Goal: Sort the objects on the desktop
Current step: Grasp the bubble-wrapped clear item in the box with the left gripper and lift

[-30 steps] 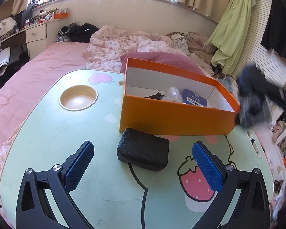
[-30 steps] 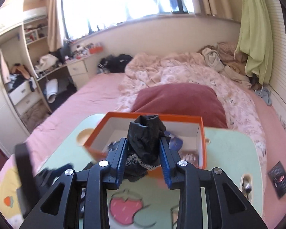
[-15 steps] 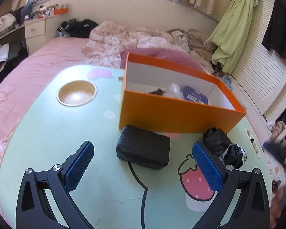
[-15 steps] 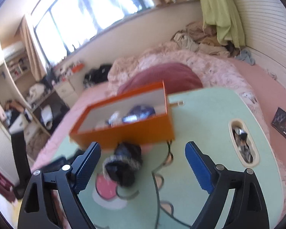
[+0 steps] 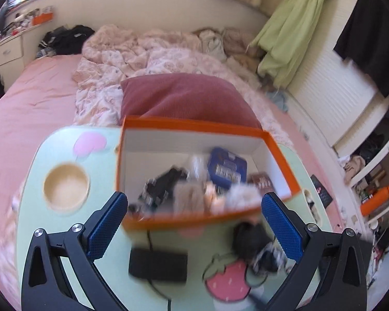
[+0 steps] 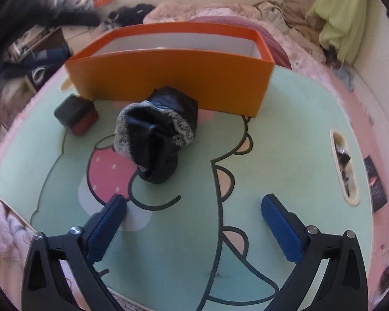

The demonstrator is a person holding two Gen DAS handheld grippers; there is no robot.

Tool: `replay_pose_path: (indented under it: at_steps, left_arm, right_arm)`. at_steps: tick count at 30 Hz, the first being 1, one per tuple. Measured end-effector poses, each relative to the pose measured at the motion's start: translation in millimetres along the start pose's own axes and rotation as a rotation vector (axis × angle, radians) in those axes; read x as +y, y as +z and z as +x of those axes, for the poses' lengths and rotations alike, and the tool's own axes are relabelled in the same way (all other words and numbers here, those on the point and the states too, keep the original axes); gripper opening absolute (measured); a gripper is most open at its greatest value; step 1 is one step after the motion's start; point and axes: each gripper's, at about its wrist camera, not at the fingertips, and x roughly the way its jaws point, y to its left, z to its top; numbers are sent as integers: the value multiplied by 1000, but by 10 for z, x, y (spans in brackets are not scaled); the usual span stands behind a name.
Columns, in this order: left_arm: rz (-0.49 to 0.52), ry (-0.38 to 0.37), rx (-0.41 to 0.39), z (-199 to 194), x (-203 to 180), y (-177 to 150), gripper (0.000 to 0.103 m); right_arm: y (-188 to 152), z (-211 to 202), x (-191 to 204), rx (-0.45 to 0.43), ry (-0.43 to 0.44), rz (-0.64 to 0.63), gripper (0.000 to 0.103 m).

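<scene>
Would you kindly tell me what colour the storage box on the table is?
The box is orange outside with a white interior, clearest in the right wrist view.

Orange box (image 6: 173, 77): matt cardboard outside, plain white paper-like lining within. Black bundle (image 6: 158, 134) just in front of it: soft, faintly shiny dark cloth with a rough grey-white knitted or lace edge. Black block (image 6: 76, 114), near left of the box: matt, finely grained, with a dull red end. Table top (image 6: 285, 142): smooth, printed, low-sheen surface. Gripper pads (image 6: 281, 223): blue, finely textured; arms of matt black plastic with bright metal screws.
</scene>
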Motion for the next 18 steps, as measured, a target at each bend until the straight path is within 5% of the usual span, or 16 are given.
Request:
replay_pose_path:
  at_steps: [3, 7, 9, 14, 18]
  left_arm:
    - [3, -2, 73, 259, -50, 320, 84]
    - [-93, -85, 265, 721, 58, 429, 42]
    - [-98, -74, 327, 921, 40, 401, 35]
    - [-46, 92, 299, 1061, -60, 384, 35]
    - [-6, 120, 307, 1170, -111, 343, 35]
  right_arm:
    - [-60, 44, -46, -4, 8, 13, 103]
    - [-64, 27, -95, -5, 11, 19, 103]
    - [-57, -1, -91, -5, 13, 20, 103]
    - [-43, -2, -82, -5, 14, 19, 103]
    - [-16, -35, -78, -4, 15, 19, 103]
